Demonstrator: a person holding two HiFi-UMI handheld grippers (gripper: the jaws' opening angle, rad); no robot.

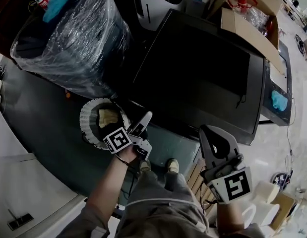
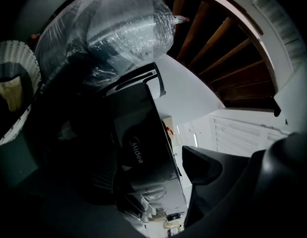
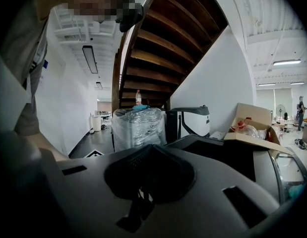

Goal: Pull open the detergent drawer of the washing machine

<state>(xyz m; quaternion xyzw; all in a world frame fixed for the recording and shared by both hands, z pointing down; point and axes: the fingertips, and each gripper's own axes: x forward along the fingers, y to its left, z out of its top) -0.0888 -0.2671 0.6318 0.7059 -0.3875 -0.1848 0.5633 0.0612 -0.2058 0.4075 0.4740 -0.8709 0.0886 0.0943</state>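
1. Closest in, the right gripper [image 1: 207,131] hangs beside the person's legs, jaws pressed together on nothing.
2. Just ahead, the left gripper [image 1: 145,119] points toward the machine's near edge, jaws parted and empty, apparently short of contact.
3. Beyond them sits the black washing machine [image 1: 203,68]. Its detergent drawer cannot be picked out, and nothing shows it pulled out.
4. Further left stand a white basket [image 1: 88,114] and a plastic-wrapped bundle [image 1: 74,38].
5. The call: the pull looks unstarted, with reaching, gripping and drawing all left to do.
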